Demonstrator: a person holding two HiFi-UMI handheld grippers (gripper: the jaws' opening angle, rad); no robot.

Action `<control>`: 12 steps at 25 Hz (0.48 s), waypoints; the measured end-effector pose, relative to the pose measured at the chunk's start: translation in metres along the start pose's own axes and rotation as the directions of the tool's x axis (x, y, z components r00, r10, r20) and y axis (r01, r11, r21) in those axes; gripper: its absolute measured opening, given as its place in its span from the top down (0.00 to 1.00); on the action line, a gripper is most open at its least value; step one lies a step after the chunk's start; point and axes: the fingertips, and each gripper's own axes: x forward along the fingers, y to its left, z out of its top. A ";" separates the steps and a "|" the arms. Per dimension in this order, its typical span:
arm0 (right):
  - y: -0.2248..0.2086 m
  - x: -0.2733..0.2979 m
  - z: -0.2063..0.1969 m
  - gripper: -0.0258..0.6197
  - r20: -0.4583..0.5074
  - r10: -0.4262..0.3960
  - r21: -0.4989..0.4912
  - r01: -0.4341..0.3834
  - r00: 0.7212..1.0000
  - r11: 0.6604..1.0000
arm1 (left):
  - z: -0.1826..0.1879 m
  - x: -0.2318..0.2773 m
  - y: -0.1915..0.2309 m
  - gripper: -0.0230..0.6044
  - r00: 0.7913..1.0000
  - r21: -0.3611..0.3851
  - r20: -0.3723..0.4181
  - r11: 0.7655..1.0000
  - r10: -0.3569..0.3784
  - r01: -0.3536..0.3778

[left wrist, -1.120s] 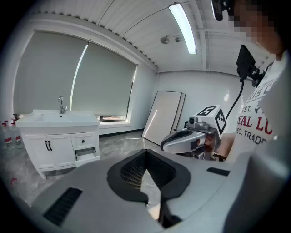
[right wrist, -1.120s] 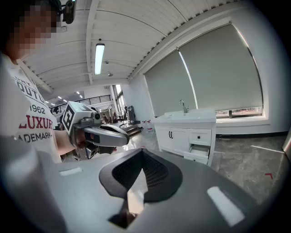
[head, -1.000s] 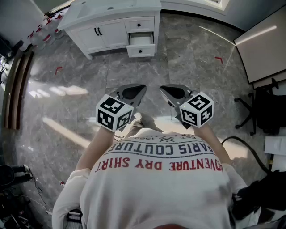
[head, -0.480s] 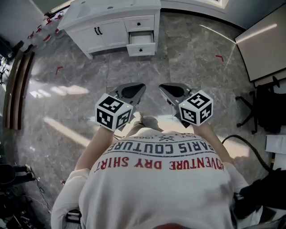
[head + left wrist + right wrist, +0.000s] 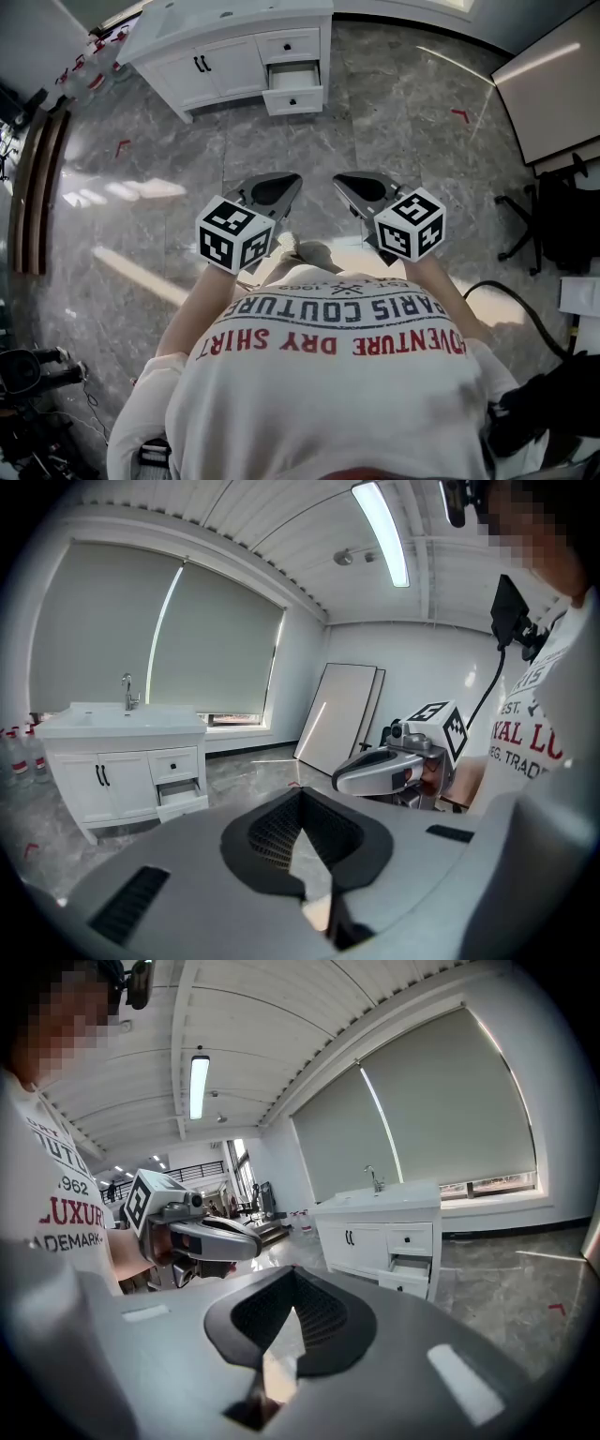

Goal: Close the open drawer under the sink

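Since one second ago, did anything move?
Hardly anything. The whole view slid a little, so the sink cabinet sits slightly nearer the picture's top edge. The drawer is still open. The left tongs and right tongs stay shut, empty and far from it.

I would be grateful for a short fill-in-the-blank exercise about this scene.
The cabinet under the sink is coloured ____.
The open drawer sits below a ____ drawer.
The left gripper and right gripper are both ____, far from the drawer.
Missing words: white; closed; shut.
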 end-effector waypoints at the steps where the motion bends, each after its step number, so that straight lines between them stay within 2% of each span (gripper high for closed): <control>1: -0.002 -0.001 0.000 0.96 0.002 -0.001 0.004 0.001 1.000 1.000 | 0.001 0.001 0.000 0.96 1.000 0.001 0.001 1.000 -0.001 0.001; 6: -0.010 0.002 0.011 0.96 0.005 -0.006 0.016 0.006 1.000 1.000 | 0.014 0.008 0.006 0.96 1.000 0.005 -0.002 1.000 -0.015 0.015; 12: -0.014 -0.003 0.013 0.96 0.037 -0.025 0.016 0.024 0.999 1.000 | 0.009 0.008 0.004 0.96 1.000 0.005 0.004 1.000 -0.009 0.009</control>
